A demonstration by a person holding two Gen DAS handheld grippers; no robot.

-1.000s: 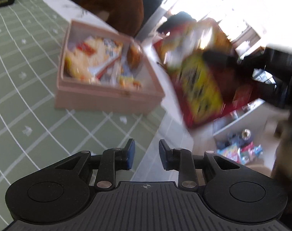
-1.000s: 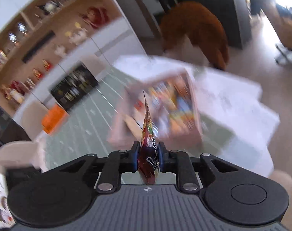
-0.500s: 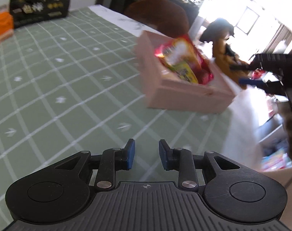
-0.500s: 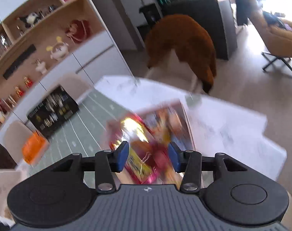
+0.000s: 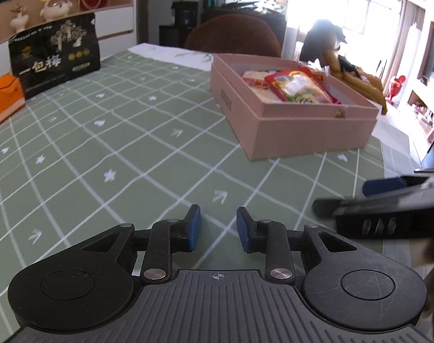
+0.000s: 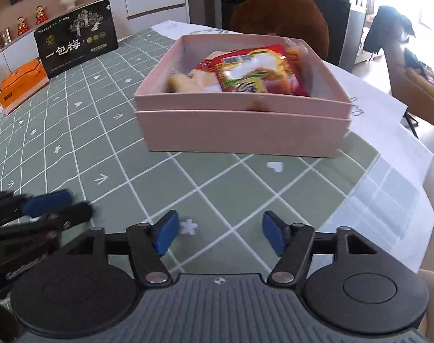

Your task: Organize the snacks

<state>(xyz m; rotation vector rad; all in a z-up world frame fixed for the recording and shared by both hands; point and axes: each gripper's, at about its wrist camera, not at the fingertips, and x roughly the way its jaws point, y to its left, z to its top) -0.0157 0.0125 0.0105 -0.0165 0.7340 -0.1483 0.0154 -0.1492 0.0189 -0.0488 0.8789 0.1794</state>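
A pink box (image 6: 242, 125) stands on the green checked tablecloth and holds several snack packets, with a red and yellow packet (image 6: 254, 70) lying on top. The box also shows in the left wrist view (image 5: 311, 131), with the red packet (image 5: 298, 85) inside. My right gripper (image 6: 219, 234) is open and empty, low over the cloth in front of the box. My left gripper (image 5: 218, 228) is open and empty, left of the right one and further from the box. Each gripper shows at the edge of the other's view.
A black snack bag (image 6: 75, 48) with gold print stands at the far left of the table beside an orange box (image 6: 22, 84). A brown chair (image 6: 279, 11) is behind the pink box. White paper (image 6: 388, 131) lies at the table's right edge. Shelves with figurines line the wall.
My right gripper let go of the red and yellow packet, which now lies in the pink box. It opened and drew back. My left gripper swung to face the table and stayed open.
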